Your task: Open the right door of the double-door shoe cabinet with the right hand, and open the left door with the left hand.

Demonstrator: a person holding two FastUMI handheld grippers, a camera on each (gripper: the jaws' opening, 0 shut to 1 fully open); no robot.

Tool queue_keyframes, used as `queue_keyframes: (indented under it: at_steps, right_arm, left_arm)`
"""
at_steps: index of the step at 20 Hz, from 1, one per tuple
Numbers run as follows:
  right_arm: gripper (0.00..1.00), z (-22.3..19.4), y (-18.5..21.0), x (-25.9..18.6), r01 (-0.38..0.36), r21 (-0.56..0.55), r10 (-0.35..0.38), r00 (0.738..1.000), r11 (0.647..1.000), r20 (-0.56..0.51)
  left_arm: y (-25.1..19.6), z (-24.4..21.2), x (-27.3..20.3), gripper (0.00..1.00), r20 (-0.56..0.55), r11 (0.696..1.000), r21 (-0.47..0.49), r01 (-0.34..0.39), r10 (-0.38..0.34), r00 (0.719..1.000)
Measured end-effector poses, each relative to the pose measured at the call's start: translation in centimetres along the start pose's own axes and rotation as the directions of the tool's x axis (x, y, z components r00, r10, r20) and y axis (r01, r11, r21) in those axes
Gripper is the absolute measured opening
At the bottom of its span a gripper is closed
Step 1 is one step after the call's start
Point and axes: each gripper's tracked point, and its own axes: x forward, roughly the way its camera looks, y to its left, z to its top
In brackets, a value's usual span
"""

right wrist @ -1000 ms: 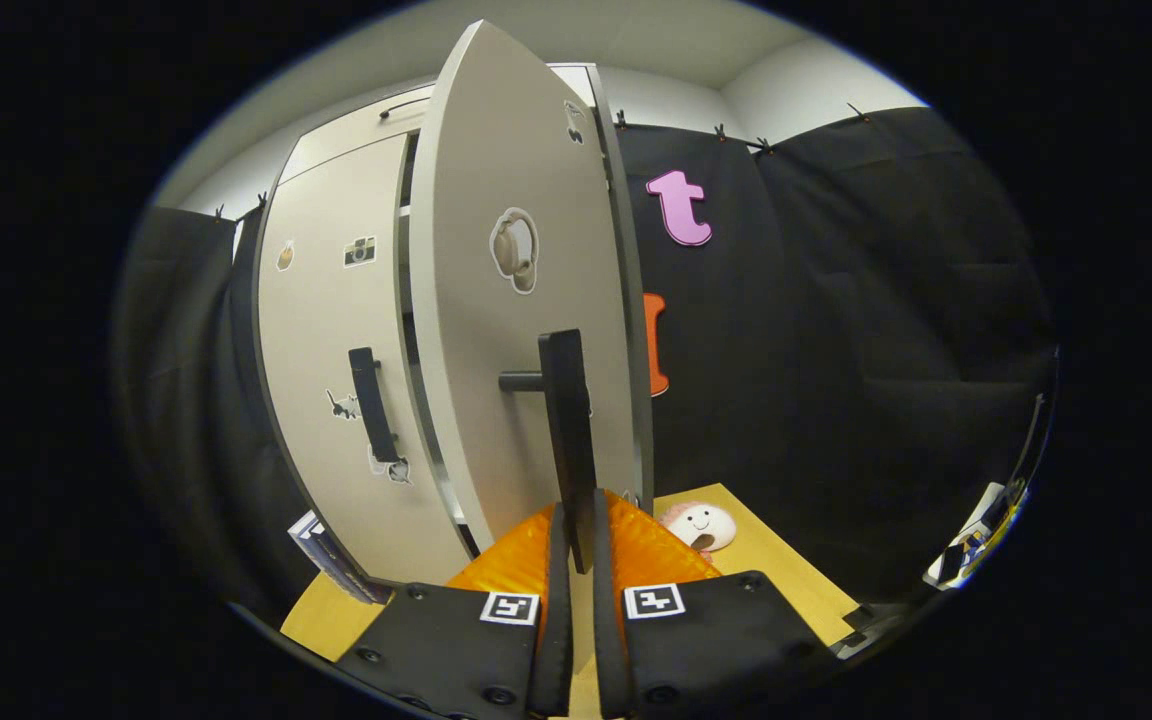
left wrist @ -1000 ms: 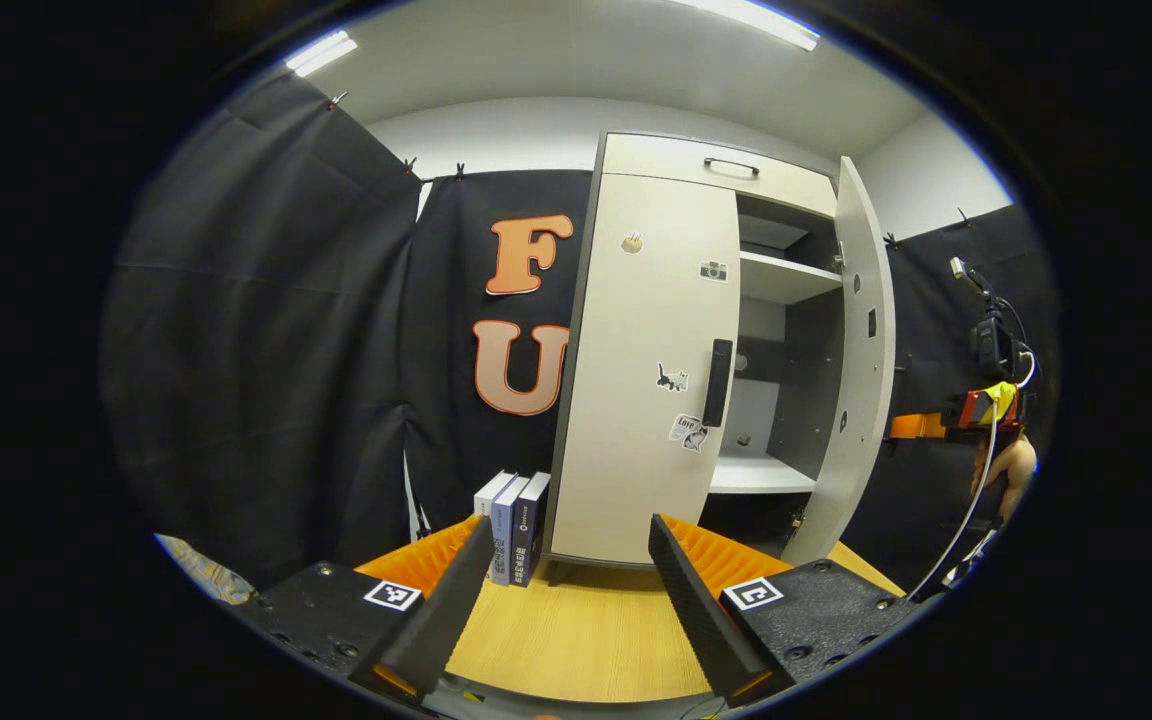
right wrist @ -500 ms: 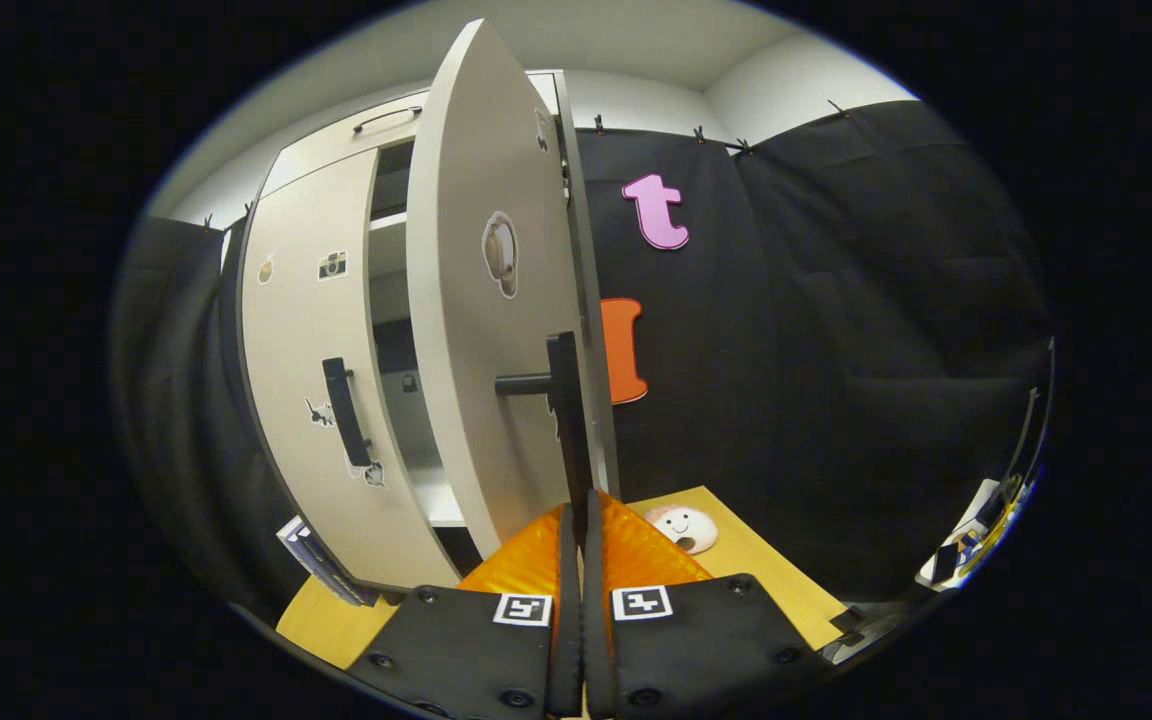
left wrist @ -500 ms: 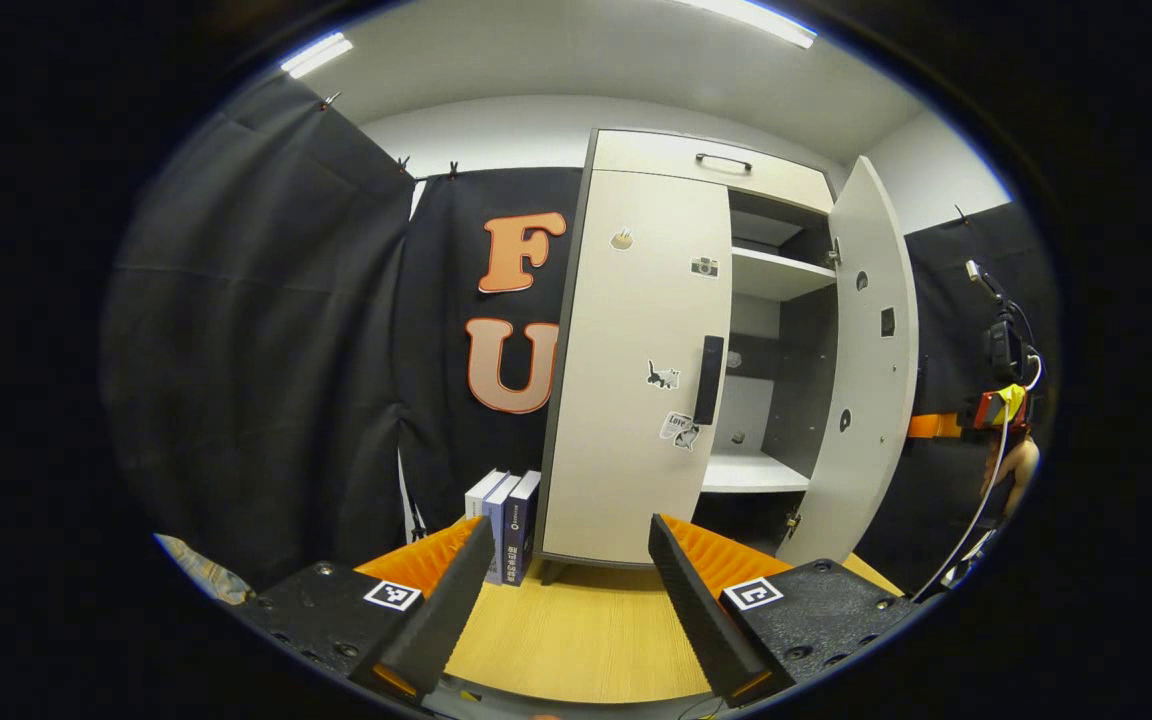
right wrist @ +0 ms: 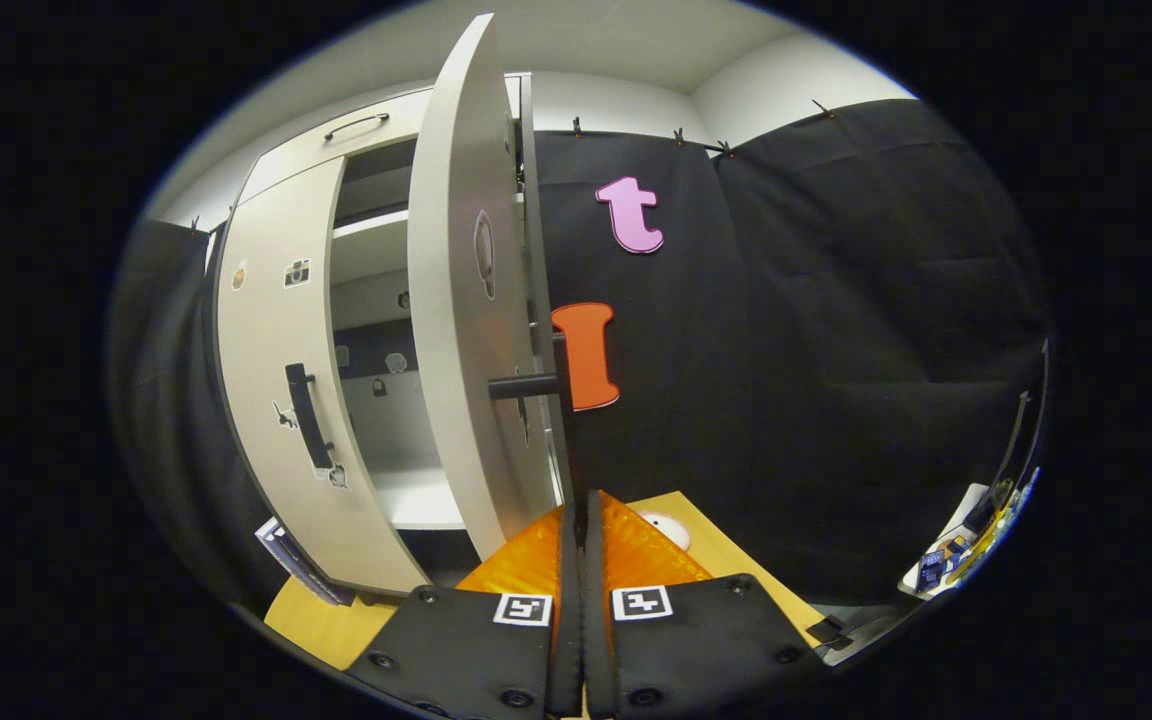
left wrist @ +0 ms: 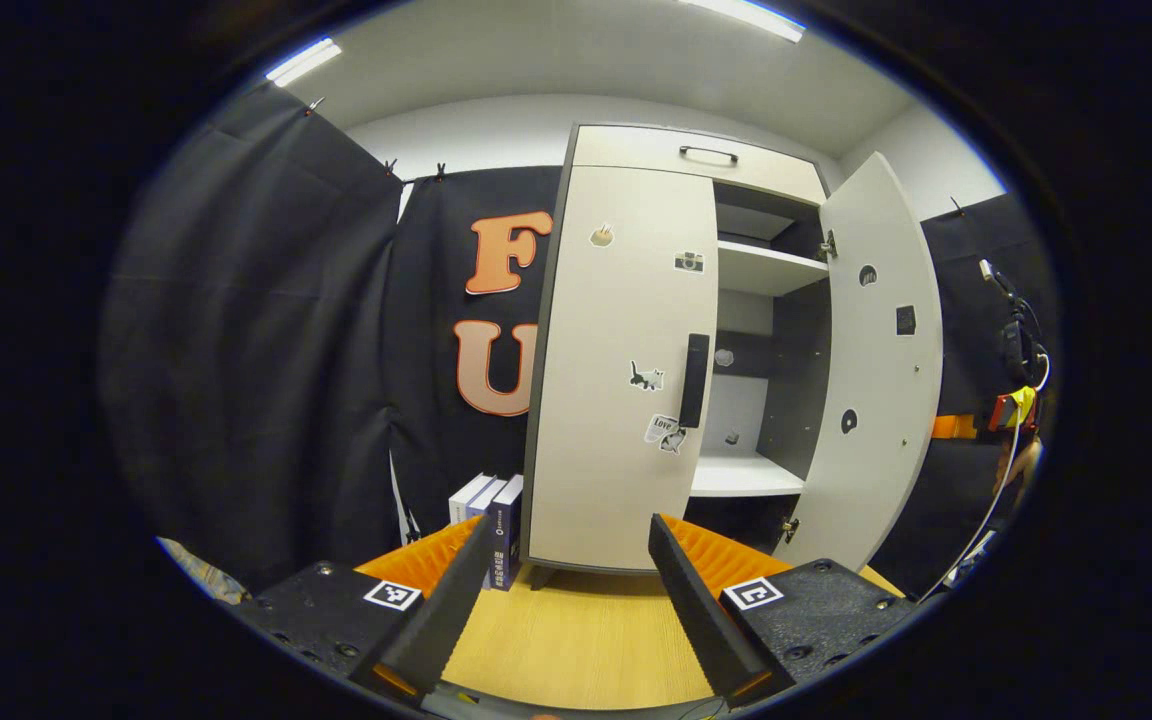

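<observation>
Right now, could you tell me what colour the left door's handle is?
Black, clearest in the left gripper view: handle on the left door.

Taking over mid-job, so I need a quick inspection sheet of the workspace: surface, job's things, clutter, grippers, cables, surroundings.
Surface: wooden tabletop, bare ahead of the left gripper.
Job's things: right door swung open; left door shut, its handle untouched.
Clutter: books beside the cabinet; a small round white thing by the right door.
Grippers: left gripper open, short of the cabinet; right gripper shut on the right door handle.
Cables: white cable at far right.
Surroundings: black cloth walls.

Left claw (left wrist: pixel 564 590) agape — right claw (right wrist: pixel 581 530) clamped
</observation>
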Motion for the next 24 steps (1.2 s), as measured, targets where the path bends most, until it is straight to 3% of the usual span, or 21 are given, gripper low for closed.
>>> queue_keyframes:
  at_steps: [11, 21, 24]
  right_arm:
    - [0.09, 0.1, -1.7, -0.5, 0.026, 0.025, -0.026, 0.999, 0.999, 0.025]
    - [0.1, 0.2, -4.2, -2.3, 0.09, 0.08, -0.092, 0.996, 0.993, 0.021]
    - [0.22, 0.5, -5.2, -2.8, 0.111, 0.071, -0.113, 0.993, 0.991, 0.03]
  left_arm:
    - [-3.1, 0.5, 3.7, 0.95, 0.006, 0.999, 0.041, 0.027, -0.028, 1.0]
    - [-6.9, 4.6, 13.5, 0.95, 0.079, 0.997, -0.028, 0.071, -0.068, 0.995]
    - [-8.4, 6.1, 16.1, 0.95, 0.093, 0.995, -0.016, 0.097, -0.096, 0.991]
